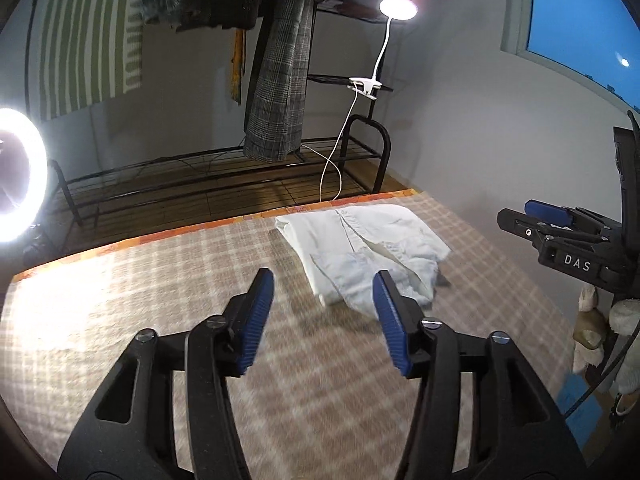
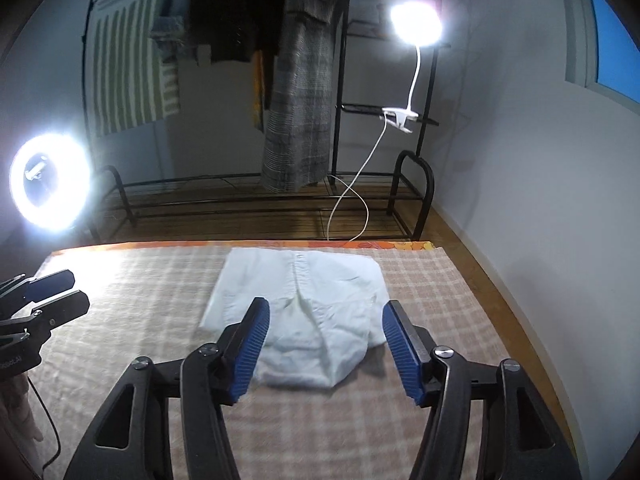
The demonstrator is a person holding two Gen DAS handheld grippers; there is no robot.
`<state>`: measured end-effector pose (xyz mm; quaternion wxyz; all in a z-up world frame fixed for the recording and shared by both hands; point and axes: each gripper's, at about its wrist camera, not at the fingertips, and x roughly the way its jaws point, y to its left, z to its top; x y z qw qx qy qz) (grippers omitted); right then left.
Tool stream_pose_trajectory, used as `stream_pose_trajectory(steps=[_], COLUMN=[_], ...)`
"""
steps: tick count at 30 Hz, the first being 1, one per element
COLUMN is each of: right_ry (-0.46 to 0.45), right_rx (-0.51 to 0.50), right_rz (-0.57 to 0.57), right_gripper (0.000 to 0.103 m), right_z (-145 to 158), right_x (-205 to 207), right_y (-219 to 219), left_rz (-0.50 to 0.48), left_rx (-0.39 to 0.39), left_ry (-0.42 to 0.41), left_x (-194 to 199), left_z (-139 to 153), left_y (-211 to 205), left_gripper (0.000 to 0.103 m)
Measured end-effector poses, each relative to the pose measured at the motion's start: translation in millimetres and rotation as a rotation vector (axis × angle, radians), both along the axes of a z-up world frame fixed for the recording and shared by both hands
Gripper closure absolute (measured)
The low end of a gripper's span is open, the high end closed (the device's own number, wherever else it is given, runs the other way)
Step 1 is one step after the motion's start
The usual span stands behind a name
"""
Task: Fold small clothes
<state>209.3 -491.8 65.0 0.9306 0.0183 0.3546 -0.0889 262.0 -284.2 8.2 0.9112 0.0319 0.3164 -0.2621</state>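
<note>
I see the bed (image 2: 120, 280), covered by a checked blanket, filling the lower half of both views; it serves as the folding surface. The clothes rack (image 2: 340, 120) stands beyond the far edge at 12 o'clock, clear of the work. The white shirt (image 2: 304, 300) lies on the blanket near that far edge, already doubled into a compact shape with the button placket on top, though its near edge is uneven. In my judgement a fold is laid and I am checking it. The left gripper (image 1: 324, 316) hangs above the blanket with the shirt at 1 o'clock; its fingers are released and hold nothing. The right gripper (image 2: 326, 344) hangs above the shirt's near edge, fingers likewise spread and empty, no cloth pinched between them.
</note>
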Motion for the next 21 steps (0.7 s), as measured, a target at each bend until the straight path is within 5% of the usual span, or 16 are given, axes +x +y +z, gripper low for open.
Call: stream_pose_trajectory(steps=[8, 21], right_ry=[-0.021, -0.077], right_rx=[0.025, 0.036], right_rz=[0.011, -0.034], right_gripper=[0.013, 0.0], right_z=[1, -11], right_x=[-49, -77], right_y=[38, 63], left_rz=[0.009, 0.049], left_rx=[0.025, 0.079], left_ry=[-0.072, -0.126], left_x=[-49, -76], left_z=[4, -2], left_y=[33, 54], left_gripper=[0.019, 0.0])
